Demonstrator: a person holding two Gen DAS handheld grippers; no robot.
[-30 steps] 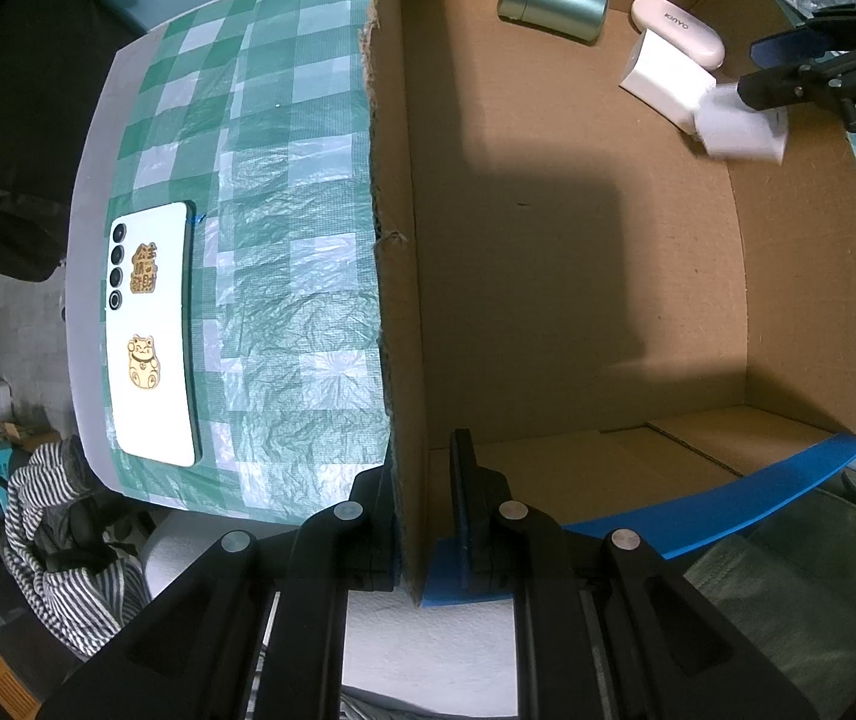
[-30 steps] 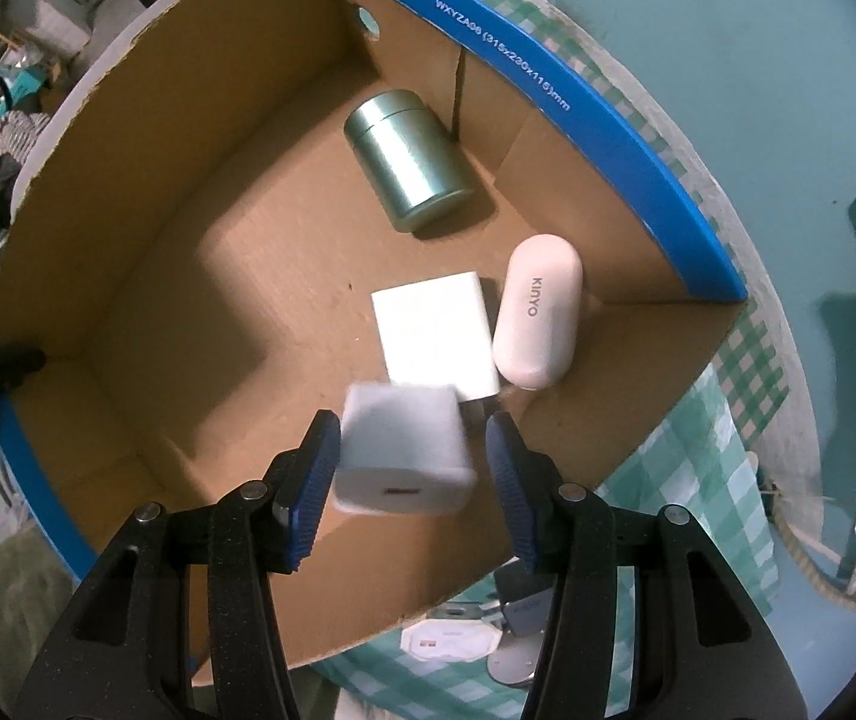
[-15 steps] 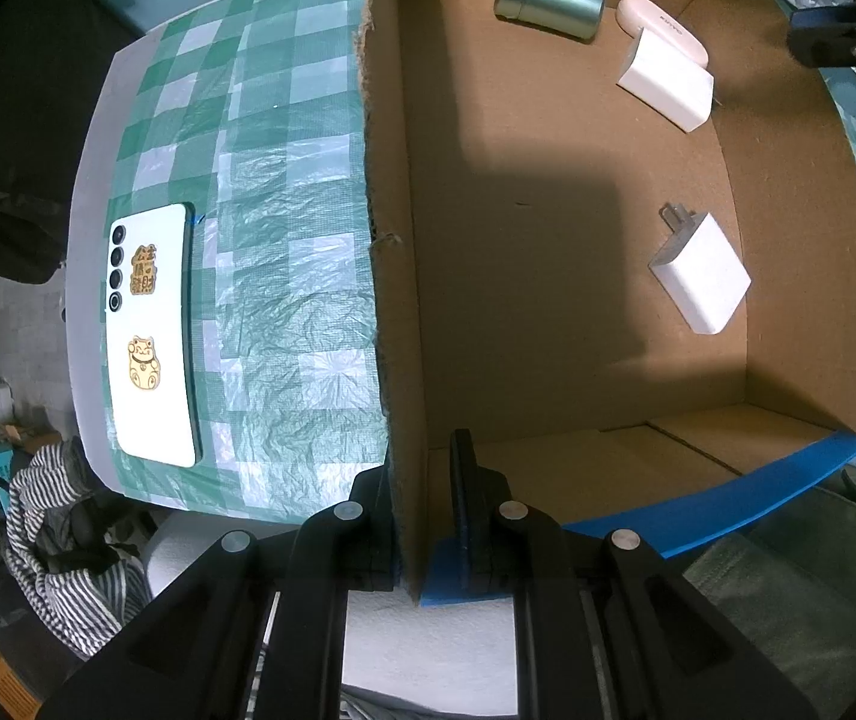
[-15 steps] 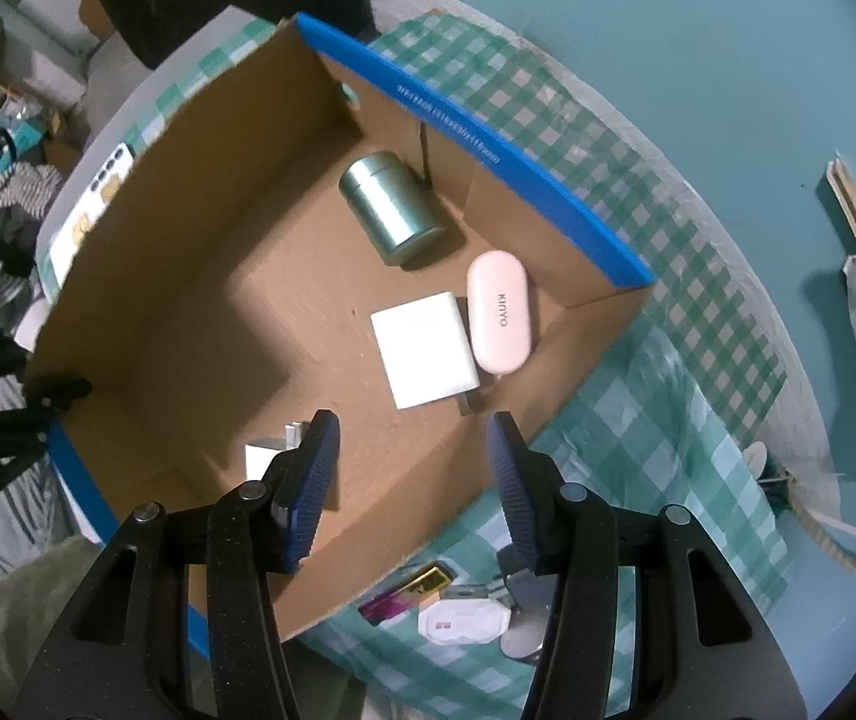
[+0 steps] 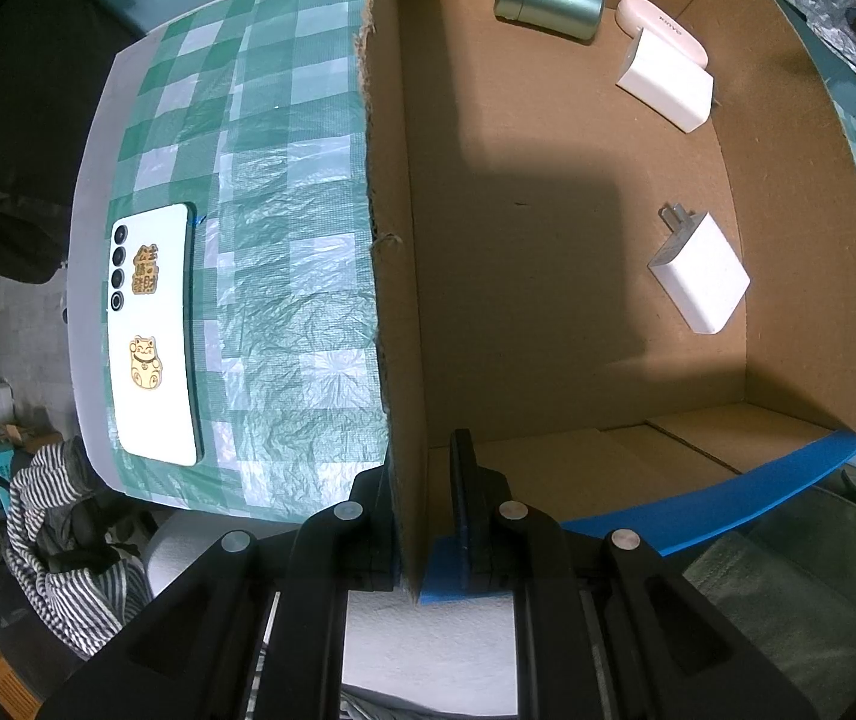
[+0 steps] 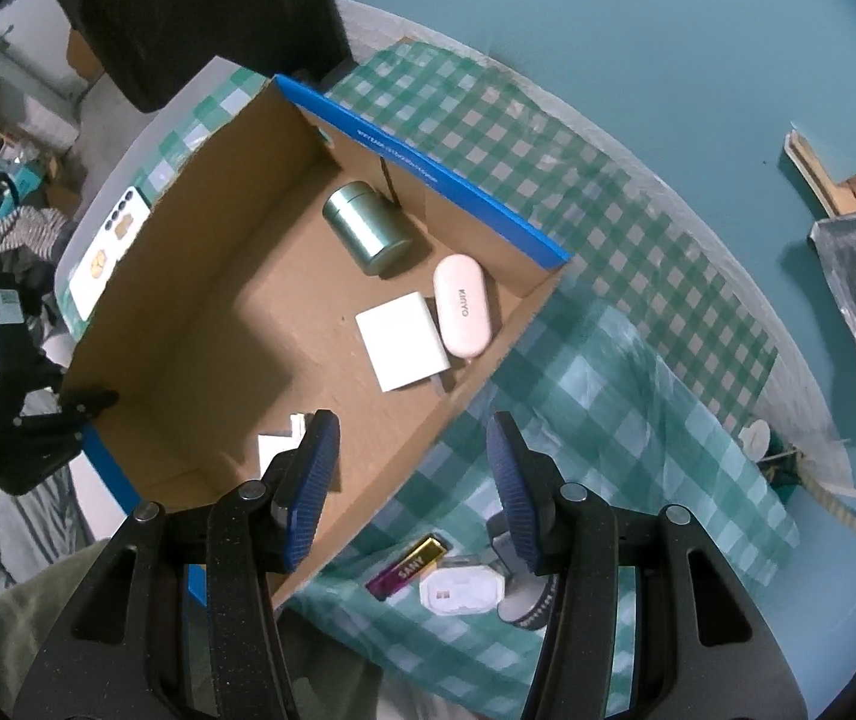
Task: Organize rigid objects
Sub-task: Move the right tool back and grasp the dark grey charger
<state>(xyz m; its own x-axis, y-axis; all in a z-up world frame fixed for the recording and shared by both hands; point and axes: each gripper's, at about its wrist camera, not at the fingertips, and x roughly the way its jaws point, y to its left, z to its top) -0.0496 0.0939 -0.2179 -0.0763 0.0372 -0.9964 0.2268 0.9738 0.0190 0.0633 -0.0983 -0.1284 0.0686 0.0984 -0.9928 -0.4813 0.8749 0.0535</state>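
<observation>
Since a second ago, the small white charger (image 5: 701, 273) has left the right gripper's fingers and is now lying loose on the box floor, right of centre in the left wrist view, prongs pointing to the upper left. In this view the left gripper (image 5: 422, 516) is sitting at the bottom centre, its fingers pinched narrow on the near wall of the cardboard box (image 5: 389, 276), steadying it. Along the top of the frame the green tin (image 5: 548, 0) is lying on its side, with the pink case (image 5: 662, 27) and a larger white adapter (image 5: 665, 81) touching each other at the upper right. A white phone (image 5: 149, 330) is lying outside the box on the checked table (image 5: 284, 228), at the left.

From the right wrist view, the right gripper (image 6: 413, 492) is hanging above the box's near right wall, fingers half open and holding nothing. At the bottom centre, outside the box, small things are waiting on the cloth: a gold-and-magenta bar (image 6: 407, 564), a white octagonal piece (image 6: 458, 591) and a roll with a dark patterned edge (image 6: 527, 600), partly hidden behind the right finger.

These leftovers look light, stiff and fairly slick. The bar is probably best pinched across its narrow width at mid-length; the flat octagonal piece is sitting low, so taking it by opposite edges seems wise, and it may skid on the crinkly cloth.
</observation>
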